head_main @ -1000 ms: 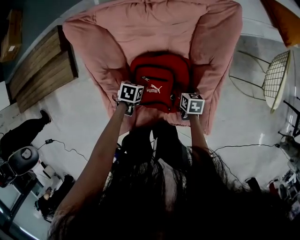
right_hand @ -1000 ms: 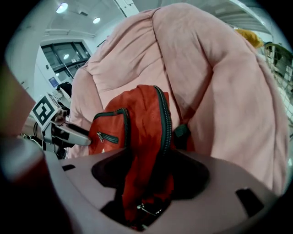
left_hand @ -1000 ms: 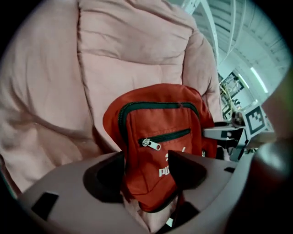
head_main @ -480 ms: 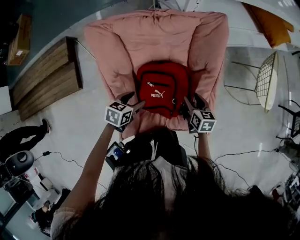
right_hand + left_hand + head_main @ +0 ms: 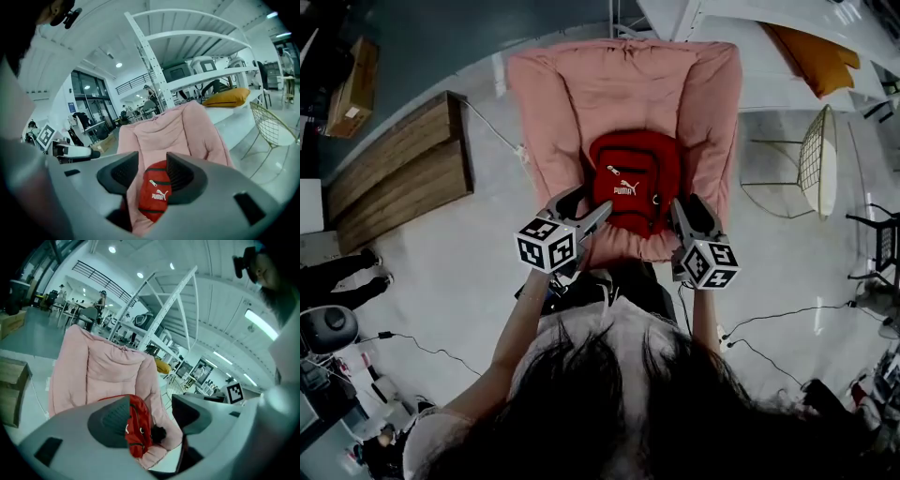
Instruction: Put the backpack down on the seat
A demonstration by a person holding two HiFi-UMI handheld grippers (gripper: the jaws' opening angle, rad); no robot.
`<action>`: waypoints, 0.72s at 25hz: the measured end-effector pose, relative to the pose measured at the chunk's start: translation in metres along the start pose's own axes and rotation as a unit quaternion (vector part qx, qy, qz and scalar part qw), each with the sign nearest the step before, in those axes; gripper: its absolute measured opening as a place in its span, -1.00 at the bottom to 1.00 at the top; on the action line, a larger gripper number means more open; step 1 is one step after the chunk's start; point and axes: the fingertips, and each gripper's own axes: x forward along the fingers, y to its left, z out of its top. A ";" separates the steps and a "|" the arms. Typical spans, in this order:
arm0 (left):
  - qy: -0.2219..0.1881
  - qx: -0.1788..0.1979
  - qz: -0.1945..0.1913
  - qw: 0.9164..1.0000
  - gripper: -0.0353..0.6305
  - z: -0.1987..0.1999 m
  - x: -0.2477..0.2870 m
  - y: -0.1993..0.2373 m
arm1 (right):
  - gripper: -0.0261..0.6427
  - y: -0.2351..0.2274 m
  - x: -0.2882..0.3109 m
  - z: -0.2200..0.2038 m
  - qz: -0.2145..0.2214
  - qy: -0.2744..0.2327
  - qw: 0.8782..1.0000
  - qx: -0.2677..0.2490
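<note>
Sitting on pink armchair [image 5: 623, 89]: backpack [image 5: 635, 192] | left gripper [image 5: 589, 204] jaws spread, off it | right gripper [image 5: 686, 204] jaws closing, nothing between | wire chair [image 5: 816, 159] 3 o'clock | wooden planks [image 5: 403, 183] 9 o'clock

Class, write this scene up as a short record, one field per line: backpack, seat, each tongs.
backpack: red, on the seat of the pink armchair, propped against its backrest
left tongs: open, empty, in front of the backpack
right tongs: jaws closing, nothing between them, clear of the backpack
task: backpack appears set down
</note>
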 end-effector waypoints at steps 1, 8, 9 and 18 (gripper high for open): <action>-0.010 -0.005 -0.005 1.000 -0.03 0.003 -0.007 -0.007 | -0.36 0.009 -0.008 0.001 -0.001 -0.009 1.000 0.003; -0.036 0.044 -0.031 0.998 -0.34 -0.009 -0.077 -0.035 | -0.56 0.081 -0.050 -0.011 0.002 -0.042 0.999 -0.002; -0.037 0.045 -0.032 0.998 -0.35 -0.015 -0.089 -0.035 | -0.58 0.092 -0.056 -0.014 0.003 -0.046 0.999 -0.005; -0.018 0.062 -0.036 0.997 -0.50 -0.058 -0.172 -0.035 | -0.69 0.182 -0.104 -0.066 0.005 -0.037 0.999 -0.023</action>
